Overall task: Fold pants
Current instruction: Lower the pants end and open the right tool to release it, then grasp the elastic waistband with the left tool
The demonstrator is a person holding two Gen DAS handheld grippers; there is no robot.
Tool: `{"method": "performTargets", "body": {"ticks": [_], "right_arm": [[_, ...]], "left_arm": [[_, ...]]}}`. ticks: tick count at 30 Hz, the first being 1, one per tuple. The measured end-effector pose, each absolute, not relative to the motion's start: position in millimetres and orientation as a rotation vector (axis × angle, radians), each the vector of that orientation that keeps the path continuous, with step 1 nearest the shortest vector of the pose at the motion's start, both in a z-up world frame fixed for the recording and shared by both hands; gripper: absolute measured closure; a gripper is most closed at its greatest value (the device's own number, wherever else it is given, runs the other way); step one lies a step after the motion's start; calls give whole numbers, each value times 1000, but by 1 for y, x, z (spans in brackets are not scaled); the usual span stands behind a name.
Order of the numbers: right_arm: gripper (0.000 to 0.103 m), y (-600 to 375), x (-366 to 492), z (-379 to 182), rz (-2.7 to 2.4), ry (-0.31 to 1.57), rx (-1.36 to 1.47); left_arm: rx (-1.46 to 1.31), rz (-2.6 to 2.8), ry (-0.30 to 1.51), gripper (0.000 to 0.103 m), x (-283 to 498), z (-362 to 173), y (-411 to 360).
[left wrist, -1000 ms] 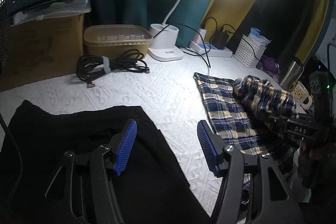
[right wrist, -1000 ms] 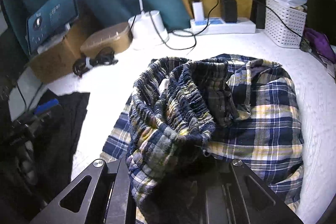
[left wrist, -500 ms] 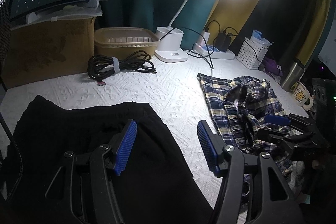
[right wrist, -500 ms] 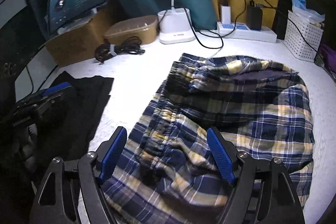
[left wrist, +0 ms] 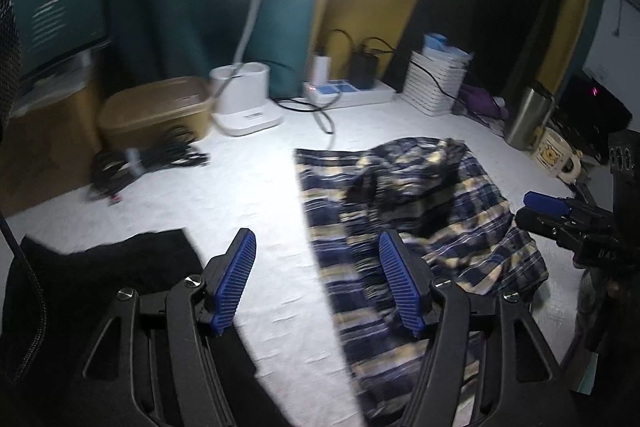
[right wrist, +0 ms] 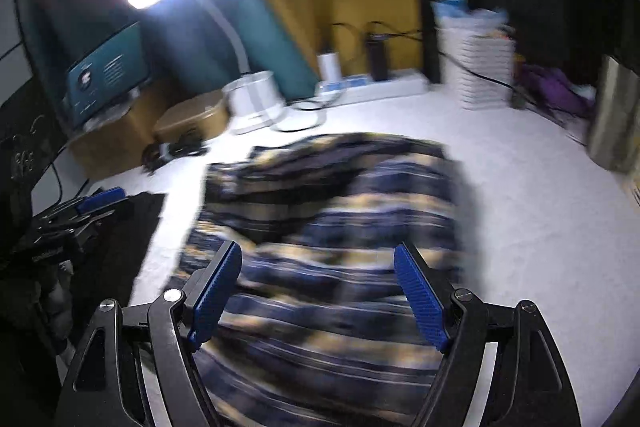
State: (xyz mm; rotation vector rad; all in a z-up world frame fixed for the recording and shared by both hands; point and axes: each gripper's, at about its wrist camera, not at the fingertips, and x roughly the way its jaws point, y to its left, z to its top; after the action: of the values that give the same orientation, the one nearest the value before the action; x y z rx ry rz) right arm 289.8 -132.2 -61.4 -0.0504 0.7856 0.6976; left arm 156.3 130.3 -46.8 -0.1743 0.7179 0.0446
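Note:
The blue, yellow and white plaid pants [left wrist: 408, 219] lie rumpled on the white textured table cover, and show blurred in the right wrist view [right wrist: 332, 227]. My left gripper [left wrist: 316, 279] is open and empty, over the cover at the pants' left edge. My right gripper [right wrist: 316, 291] is open and empty, just above the near part of the pants. It also shows in the left wrist view [left wrist: 560, 211] at the pants' right side.
A black garment [left wrist: 100, 291] lies at the near left. At the back stand a lamp base [left wrist: 244, 103], a tan lidded box [left wrist: 156, 111], a cable coil [left wrist: 148, 159], a power strip [left wrist: 348, 91] and a white basket [left wrist: 436, 87]. A steel flask [left wrist: 528, 119] and mug [left wrist: 556, 155] stand at the right.
My right gripper has let go of the pants' waistband, and the pants now lie on the table. Both grippers have shifted right, with motion blur now.

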Motion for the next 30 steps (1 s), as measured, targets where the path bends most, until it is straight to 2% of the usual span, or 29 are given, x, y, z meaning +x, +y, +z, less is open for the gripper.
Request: {"method": "performTargets", "body": {"ticks": [9, 21, 23, 24, 25, 26, 27, 28, 30], "right_arm": [[23, -205, 327, -79, 574, 804, 34], [23, -195, 387, -94, 598, 812, 17], [23, -187, 401, -96, 616, 821, 10], [23, -183, 406, -97, 635, 819, 3], [24, -179, 412, -96, 653, 815, -3], [26, -173, 421, -96, 674, 814, -6], [37, -170, 425, -96, 687, 816, -7], [41, -164, 434, -98, 710, 835, -9], [41, -155, 444, -105, 737, 881, -14]], "left_arm": [[-75, 7, 767, 38, 206, -56, 91], [10, -26, 797, 39, 258, -73, 85], [32, -46, 799, 51, 262, -76, 85], [31, -57, 807, 63, 263, -78, 86], [22, -63, 819, 70, 266, -80, 88], [17, -63, 823, 71, 267, -81, 89], [14, -63, 823, 77, 268, -83, 91], [7, -64, 824, 84, 269, -84, 94], [-15, -68, 826, 89, 271, -84, 99]]}}
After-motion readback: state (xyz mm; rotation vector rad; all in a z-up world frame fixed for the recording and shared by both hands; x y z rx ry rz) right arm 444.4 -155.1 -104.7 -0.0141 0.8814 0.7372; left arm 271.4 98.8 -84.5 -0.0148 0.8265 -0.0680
